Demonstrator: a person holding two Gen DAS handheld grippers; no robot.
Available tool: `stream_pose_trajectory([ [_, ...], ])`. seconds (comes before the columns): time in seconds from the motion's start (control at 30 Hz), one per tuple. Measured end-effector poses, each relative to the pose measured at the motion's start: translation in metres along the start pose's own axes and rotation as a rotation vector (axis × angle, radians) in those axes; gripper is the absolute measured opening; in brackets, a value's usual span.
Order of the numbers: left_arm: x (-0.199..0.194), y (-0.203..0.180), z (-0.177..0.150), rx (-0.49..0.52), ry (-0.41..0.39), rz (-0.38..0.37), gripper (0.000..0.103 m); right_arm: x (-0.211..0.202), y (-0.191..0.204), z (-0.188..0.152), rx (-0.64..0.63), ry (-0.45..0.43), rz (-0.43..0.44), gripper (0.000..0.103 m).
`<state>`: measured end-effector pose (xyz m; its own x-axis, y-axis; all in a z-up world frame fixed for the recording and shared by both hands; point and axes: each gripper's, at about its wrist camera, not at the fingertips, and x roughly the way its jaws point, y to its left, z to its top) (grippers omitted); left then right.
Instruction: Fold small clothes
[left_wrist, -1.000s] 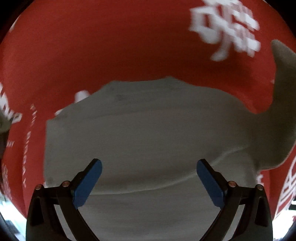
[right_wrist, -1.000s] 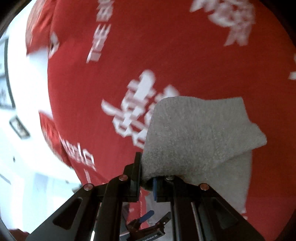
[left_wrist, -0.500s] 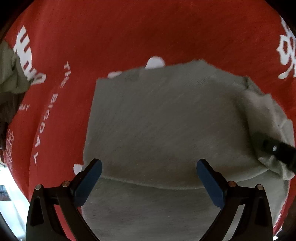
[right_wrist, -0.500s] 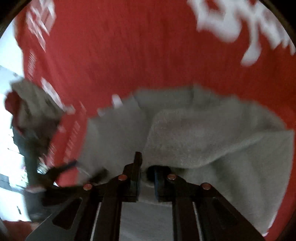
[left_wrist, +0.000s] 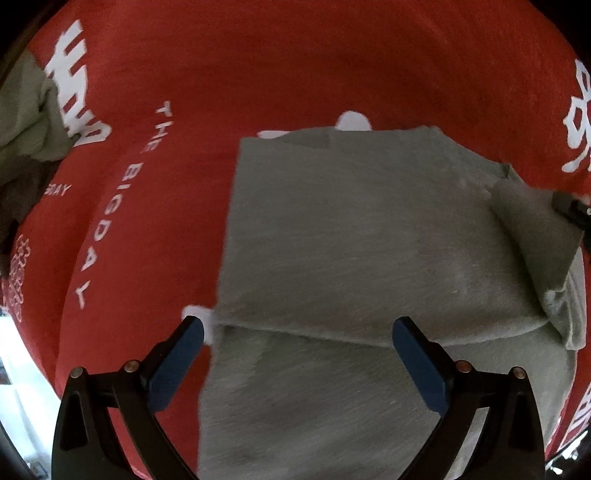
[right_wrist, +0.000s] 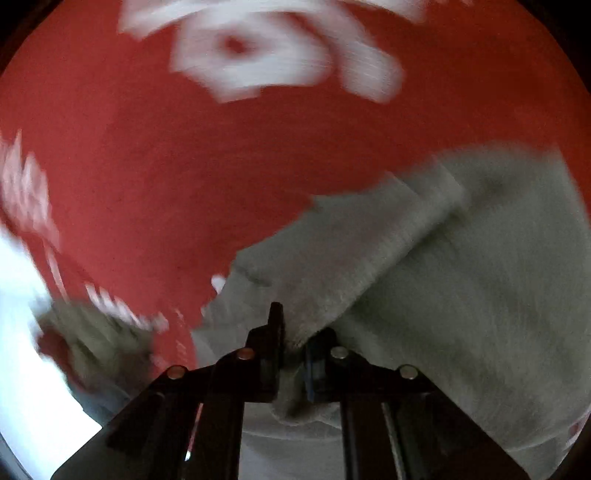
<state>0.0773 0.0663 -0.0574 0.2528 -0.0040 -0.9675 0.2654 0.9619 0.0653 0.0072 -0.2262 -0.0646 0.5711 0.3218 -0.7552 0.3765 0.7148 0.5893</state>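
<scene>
cloth (left_wrist: 351, 236), grey and fleecy, lies on the red cover (left_wrist: 258, 74) of the bench, folded so that an upper layer overlaps a lower one along a crease running across just in front of the left tool (left_wrist: 297, 332).

in the left wrist view, that tool hovers over the near part of the cloth with its blue pads (left_wrist: 419, 363) spread wide and nothing between them; the left pad sits over the cloth's left edge, the right pad over the grey fabric. beyond the crease the upper layer stretches flat to a straight far edge, with white print on the cover peeking out just behind it. at the right side a corner of the cloth is lifted and turned over, and a dark part of the right tool (left_wrist: 572, 212) shows at that corner. white lettering runs along the cover to the left of the cloth. far left, a second crumpled garment (left_wrist: 26, 118) lies well apart.

in the right wrist view, blurred, the right tool (right_wrist: 293, 347) has just been closing and is pinching a fold of the cloth (right_wrist: 443, 295). beyond it lie red cover (right_wrist: 147, 166) and large white print.
</scene>
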Motion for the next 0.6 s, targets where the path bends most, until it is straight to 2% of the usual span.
stream_pose_trajectory([
  [0.1,-0.002,0.021,-0.006,-0.046,-0.001,0.021,0.102,0.019,0.074,-0.021,-0.410,0.065,-0.068,0.011],
  [0.17,-0.002,0.041,-0.011,-0.090,0.008,0.041,0.102,0.039,0.106,-0.044,-0.619,0.132,-0.098,0.011],
  [0.23,0.001,0.058,-0.017,-0.125,0.021,0.064,0.102,0.060,0.122,-0.075,-0.798,0.207,-0.147,0.014],
  [0.3,0.006,0.072,-0.021,-0.145,0.034,0.075,0.102,0.080,0.130,-0.102,-0.923,0.270,-0.209,0.016],
  [0.37,0.008,0.083,-0.025,-0.161,0.045,0.085,0.102,0.089,0.134,-0.115,-0.976,0.295,-0.246,0.031],
  [0.4,0.008,0.087,-0.025,-0.165,0.045,0.086,0.102,0.085,0.134,-0.120,-0.982,0.281,-0.246,0.033],
  [0.47,0.004,0.090,-0.025,-0.167,0.040,0.084,0.102,0.079,0.134,-0.118,-0.940,0.284,-0.230,0.048],
  [0.53,-0.002,0.088,-0.021,-0.164,0.025,0.071,0.102,0.067,0.128,-0.111,-0.850,0.274,-0.218,0.049],
  [0.6,-0.008,0.083,-0.016,-0.156,0.006,0.043,0.102,0.044,0.112,-0.095,-0.698,0.265,-0.196,0.049],
])
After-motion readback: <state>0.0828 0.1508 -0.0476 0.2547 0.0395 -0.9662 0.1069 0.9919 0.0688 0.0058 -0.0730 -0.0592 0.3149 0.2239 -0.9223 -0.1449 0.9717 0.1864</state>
